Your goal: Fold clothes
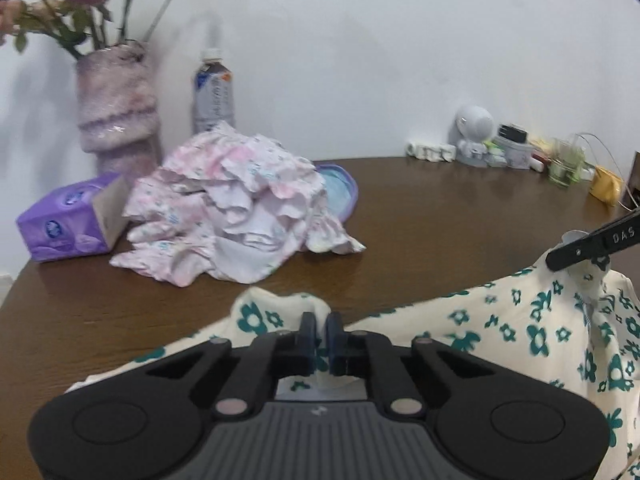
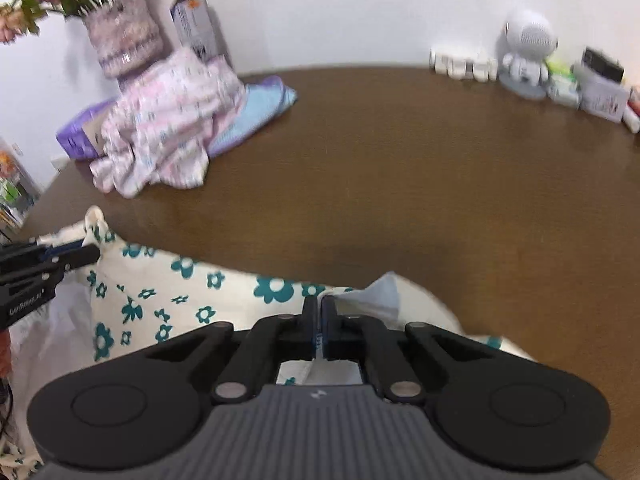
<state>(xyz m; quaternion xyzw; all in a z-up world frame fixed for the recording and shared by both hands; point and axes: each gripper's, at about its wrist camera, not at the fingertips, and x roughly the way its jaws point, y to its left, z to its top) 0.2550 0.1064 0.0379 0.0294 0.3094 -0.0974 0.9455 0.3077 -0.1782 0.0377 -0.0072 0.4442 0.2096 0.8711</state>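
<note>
Two garments sit on the round brown wooden table [image 2: 400,152]: a crumpled pink-and-white ruffled garment [image 1: 232,208] near the far left edge, and a cream cloth with teal flowers [image 1: 520,320] stretched along the near edge. Only the left wrist view shows the clear plastic water bottle [image 1: 214,92]. The left gripper [image 1: 321,320] and right gripper [image 2: 318,308] each pinch the cream cloth, jaws closed.

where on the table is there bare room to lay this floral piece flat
The free patch is the middle of the table, between the floral garment in front, the pink pile at left and the knick-knacks along the wall at right. The left rear corner is crowded: vase, bottle, tissue pack.
</note>
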